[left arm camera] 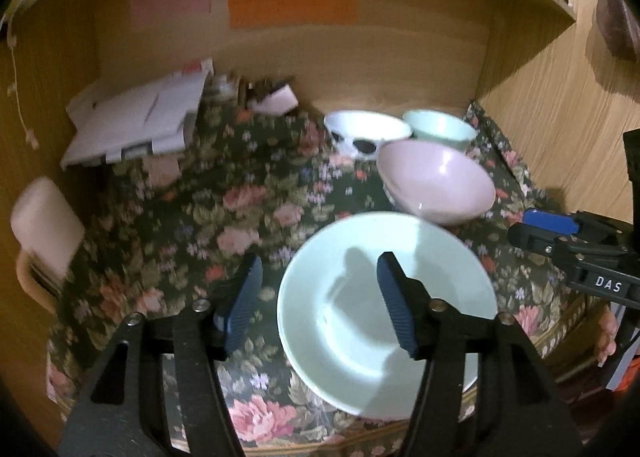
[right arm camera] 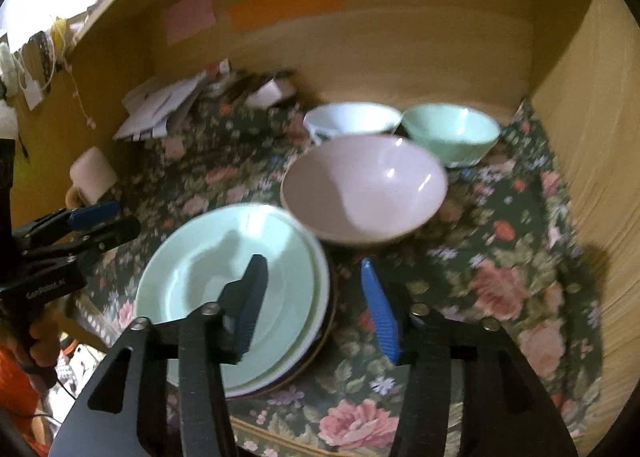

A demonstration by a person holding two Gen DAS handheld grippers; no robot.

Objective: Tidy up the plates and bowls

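Left tool [left arm camera: 320, 297] fills the lower centre of its frame, jaws parted about halfway, nothing between the pads; the green plate [left arm camera: 384, 313] sits below and behind them. Right tool [right arm camera: 316, 305] likewise lower centre, jaws apart, gripping nothing, straddling the plate stack's right rim.

Floral cloth [right arm camera: 500, 277] covers the surface inside a wooden alcove [right arm camera: 400, 37].

Green plate [right arm camera: 224, 289] tops a stack at lower left of the right view, with at least one paler plate and a dark one under it, offset so rims show on the right. Pink bowl [right arm camera: 364, 189] sits just behind the stack at centre, possibly touching its rim; can't tell. Mint bowl [right arm camera: 452, 133] and white patterned bowl [right arm camera: 352, 121] stand side by side further back, upper centre.

Risks, as judgement: stack looks off-centre, so a nudge from either tool could slide the top plate. Pink bowl sits close, so a grab there could clip the plate rim. Smooth glazed rims may slip in a half-closed pinch. Frames are blurred, so contact is hard to judge.
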